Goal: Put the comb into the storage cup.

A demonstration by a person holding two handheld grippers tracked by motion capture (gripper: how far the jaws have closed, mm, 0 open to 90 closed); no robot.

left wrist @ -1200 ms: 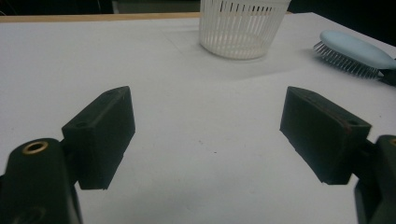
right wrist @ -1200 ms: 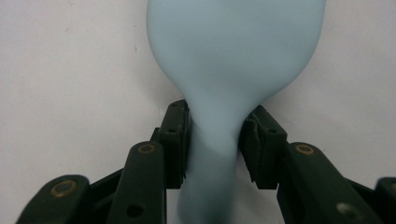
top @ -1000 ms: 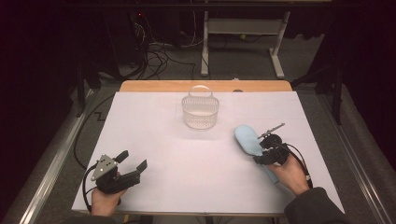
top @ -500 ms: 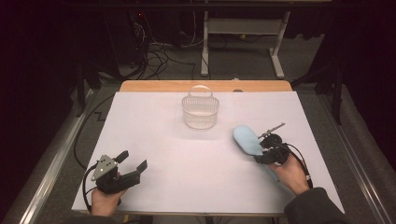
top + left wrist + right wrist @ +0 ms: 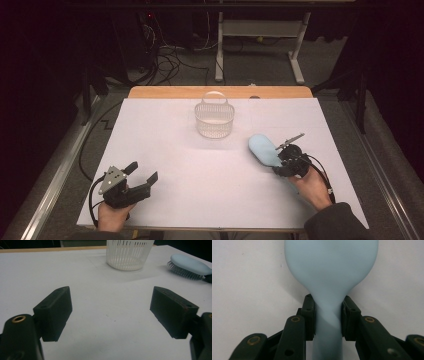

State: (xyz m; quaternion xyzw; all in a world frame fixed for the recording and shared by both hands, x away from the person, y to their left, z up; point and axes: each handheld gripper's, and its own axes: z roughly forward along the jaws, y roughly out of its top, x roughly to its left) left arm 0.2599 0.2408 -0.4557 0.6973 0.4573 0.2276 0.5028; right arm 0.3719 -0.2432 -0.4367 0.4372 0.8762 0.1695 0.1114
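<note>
Brush (image 5: 263, 149), pale blue, lies on the white table (image 5: 200, 170) at the right, bristles down, its head pointing toward the far left and its handle toward the person. In the left gripper view the brush (image 5: 189, 266) shows its bristles along the underside, resting on or very near the sheet; whether it is lifted at all I cannot tell.

The right gripper (image 5: 327, 315) is clamped on the brush (image 5: 331, 270) at the neck, where the broad head narrows into the handle; both black jaws press the handle's sides with no gap. In the high view that gripper (image 5: 281, 161) sits just behind the head, held by the right hand (image 5: 312, 184), a dark sleeve coming in from the bottom edge.

The left gripper (image 5: 140, 172) rests near the table's near left corner, held in the left hand (image 5: 112, 216), well apart from the brush. Its jaws stand wide apart and hold nothing; in its own view the gripper (image 5: 111, 312) has bare table between the two black blocks.

A white slatted basket (image 5: 214, 120) with an upright handle stands on the far middle of the table, near the brush but not touching it. In the left gripper view the basket (image 5: 129, 253) sits ahead, the brush to its right.
</note>
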